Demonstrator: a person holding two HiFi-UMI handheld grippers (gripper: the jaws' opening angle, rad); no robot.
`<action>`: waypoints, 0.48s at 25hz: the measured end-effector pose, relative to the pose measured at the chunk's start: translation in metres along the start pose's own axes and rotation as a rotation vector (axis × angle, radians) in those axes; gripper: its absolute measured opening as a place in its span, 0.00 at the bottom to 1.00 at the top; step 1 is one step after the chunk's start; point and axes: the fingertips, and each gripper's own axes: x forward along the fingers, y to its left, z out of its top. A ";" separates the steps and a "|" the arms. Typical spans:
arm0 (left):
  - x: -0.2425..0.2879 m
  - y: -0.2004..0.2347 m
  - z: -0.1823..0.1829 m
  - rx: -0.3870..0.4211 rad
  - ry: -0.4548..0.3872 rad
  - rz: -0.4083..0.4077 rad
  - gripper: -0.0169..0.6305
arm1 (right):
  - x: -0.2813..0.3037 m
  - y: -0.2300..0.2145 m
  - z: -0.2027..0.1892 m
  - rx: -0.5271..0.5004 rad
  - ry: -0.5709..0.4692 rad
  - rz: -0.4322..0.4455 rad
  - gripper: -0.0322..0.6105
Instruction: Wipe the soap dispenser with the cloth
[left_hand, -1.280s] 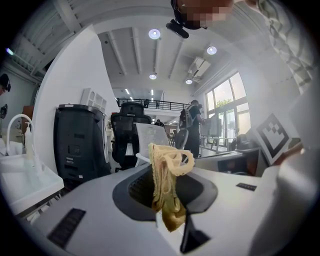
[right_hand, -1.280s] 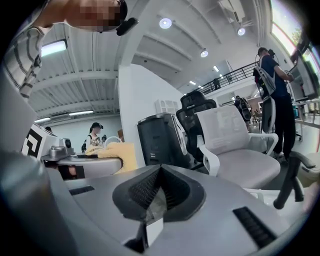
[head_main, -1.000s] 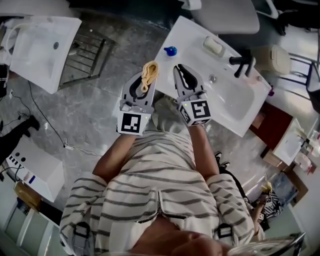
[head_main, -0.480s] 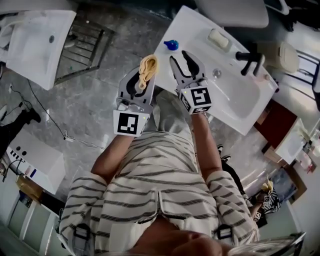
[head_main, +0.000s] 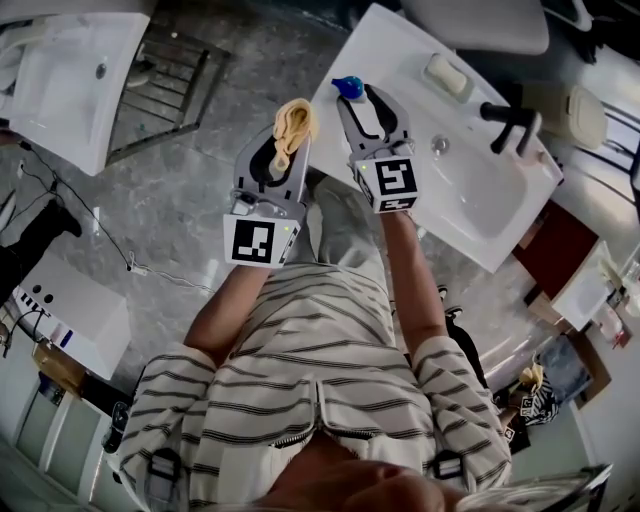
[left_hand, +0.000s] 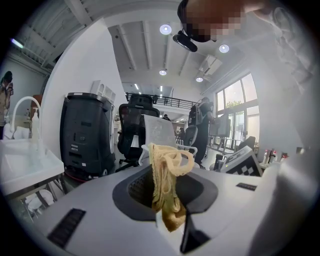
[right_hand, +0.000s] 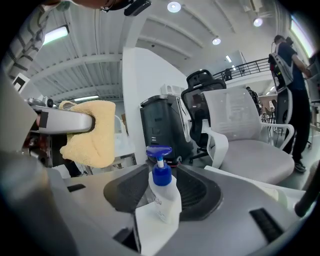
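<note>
- The right gripper (head_main: 368, 108) has its jaws apart. The soap dispenser (right_hand: 164, 192) stands right between them. There is a little gap on each side, so it is not squeezed.
- The left gripper (head_main: 283, 150) is shut tight on the yellow cloth (left_hand: 165, 185). The cloth pokes out past its tips in a soft bunch.
- I think the step now is to grab the bottle so it stays still for wiping.
- It would be best to close the right jaws on the fat white body, not on the thin blue pump (right_hand: 159, 152) on top.
- Close slowly. The bottle looks light, and a bump from one jaw could tip it over.
- The cloth sits just to the left of the right gripper and a bit higher. From there it can slide across to rub the bottle.
- The bottle is close to a corner of the white counter (head_main: 395, 45). The edge is just left of the right gripper, and past it is only floor (head_main: 190, 220). A push that way could knock the bottle off.
- To the right of the right gripper there is bare counter to move over.
- The tap (head_main: 508, 122) and the soap bar (head_main: 447, 75) are well apart from both grippers.
- The left gripper hangs over the floor, with nothing near it but the right gripper.
</note>
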 end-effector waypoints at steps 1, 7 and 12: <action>0.000 0.000 -0.002 0.001 0.005 -0.003 0.16 | 0.003 0.000 0.000 -0.011 0.003 -0.002 0.29; 0.001 0.002 -0.011 -0.006 0.023 0.000 0.16 | 0.012 0.001 -0.003 -0.060 0.010 0.000 0.28; 0.003 0.002 -0.013 -0.003 0.025 -0.004 0.16 | 0.015 0.000 -0.006 -0.073 0.016 -0.004 0.26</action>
